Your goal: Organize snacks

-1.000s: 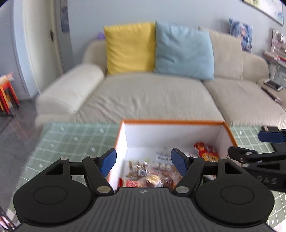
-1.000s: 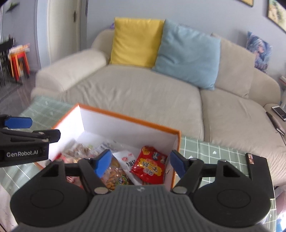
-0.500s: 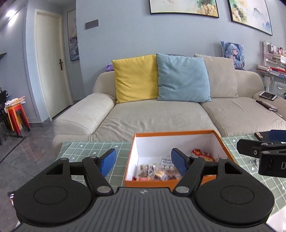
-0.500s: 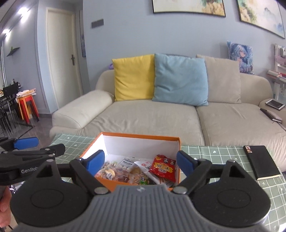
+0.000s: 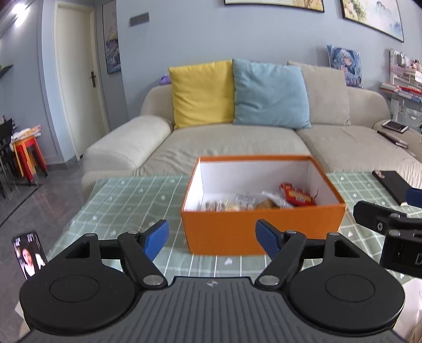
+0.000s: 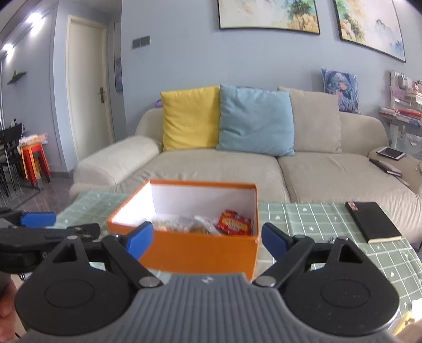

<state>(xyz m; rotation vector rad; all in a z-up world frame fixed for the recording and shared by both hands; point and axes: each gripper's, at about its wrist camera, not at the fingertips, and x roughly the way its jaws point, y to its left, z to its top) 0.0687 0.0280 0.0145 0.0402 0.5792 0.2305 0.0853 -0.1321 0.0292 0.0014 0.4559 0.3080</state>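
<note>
Living room: low table under a green checked cloth (image 5: 137,200), beige sofa (image 5: 237,142) behind it at 12 o'clock with yellow cushion (image 5: 201,92) and blue cushion (image 5: 270,92), framed paintings (image 6: 269,15) on the blue wall, white door (image 5: 76,79) at 10. Black notebook (image 6: 375,221) lies on the cloth at 3 o'clock of the box, apart from it; a phone (image 5: 27,254) with a lit screen stands at the table's near-left edge, 8 o'clock in the left view. Nothing between grippers and box. Orange box (image 5: 263,229), white inside, lid off, sits mid-table at 12 of both cameras; it holds snack packets (image 5: 237,203), clear-wrapped ones left, a red packet (image 6: 233,223) right. Left gripper (image 5: 212,238): jaws have just been opening, now wide apart, empty. Right gripper (image 6: 207,241): same, wide apart, empty.
</note>
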